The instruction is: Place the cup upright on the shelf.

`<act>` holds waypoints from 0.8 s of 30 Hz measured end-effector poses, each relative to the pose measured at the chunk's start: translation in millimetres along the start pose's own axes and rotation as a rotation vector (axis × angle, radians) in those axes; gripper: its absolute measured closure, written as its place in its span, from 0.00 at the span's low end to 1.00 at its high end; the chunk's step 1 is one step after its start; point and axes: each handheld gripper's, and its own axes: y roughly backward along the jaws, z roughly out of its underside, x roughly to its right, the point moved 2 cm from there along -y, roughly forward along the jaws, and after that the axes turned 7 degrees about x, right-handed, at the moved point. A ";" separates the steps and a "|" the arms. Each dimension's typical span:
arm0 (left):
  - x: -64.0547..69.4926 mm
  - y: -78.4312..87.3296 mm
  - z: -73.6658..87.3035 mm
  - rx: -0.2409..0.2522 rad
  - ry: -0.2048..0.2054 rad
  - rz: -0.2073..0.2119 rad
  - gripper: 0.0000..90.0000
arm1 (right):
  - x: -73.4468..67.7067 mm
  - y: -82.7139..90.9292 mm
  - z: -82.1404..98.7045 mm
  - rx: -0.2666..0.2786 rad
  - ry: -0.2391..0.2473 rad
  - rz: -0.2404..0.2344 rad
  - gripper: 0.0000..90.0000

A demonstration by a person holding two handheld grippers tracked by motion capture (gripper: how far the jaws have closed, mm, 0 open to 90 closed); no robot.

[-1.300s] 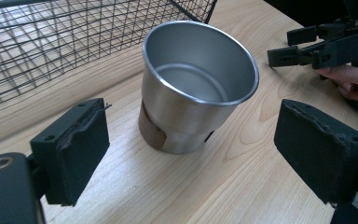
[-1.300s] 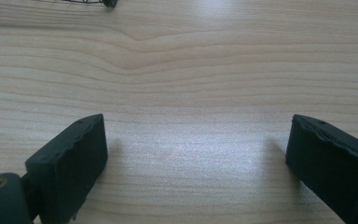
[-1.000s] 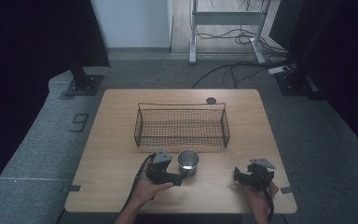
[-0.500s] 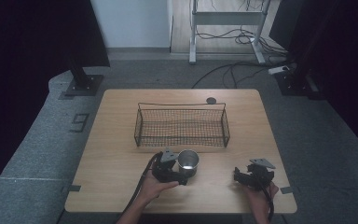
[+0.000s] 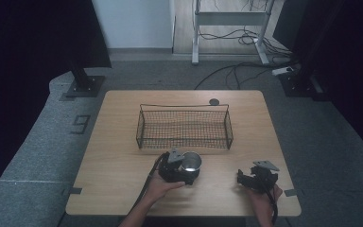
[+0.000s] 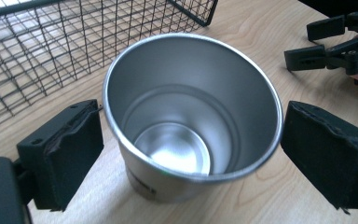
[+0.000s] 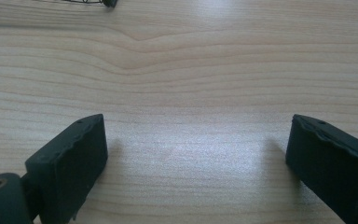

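A shiny steel cup (image 5: pixel 190 162) stands upright and empty on the wooden table (image 5: pixel 123 156), just in front of the wire basket (image 5: pixel 184 142). My left gripper (image 5: pixel 188 166) is open around it. In the left gripper view one jaw sits on each side of the cup (image 6: pixel 191 116), close to its rim, and the left gripper (image 6: pixel 191 149) looks down into it. My right gripper (image 5: pixel 242 177) rests low near the table's front right, open, with bare wood between its jaws (image 7: pixel 196 158). It also appears beyond the cup as the right gripper (image 6: pixel 324 44).
The black wire basket (image 6: pixel 51 46) is empty and spans the table's middle. A small black disc (image 5: pixel 213 101) lies behind it. On the floor beyond are cables (image 5: pixel 236 71) and a stand base (image 5: pixel 82 85).
My left gripper has slid right toward the cup until its jaws straddle it. The cup and the right gripper have stayed put.
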 end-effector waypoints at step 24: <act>0.1 -11.4 -4.8 -0.002 -0.026 -0.006 0.16 | 0.0 0.0 0.0 0.000 0.000 0.000 0.06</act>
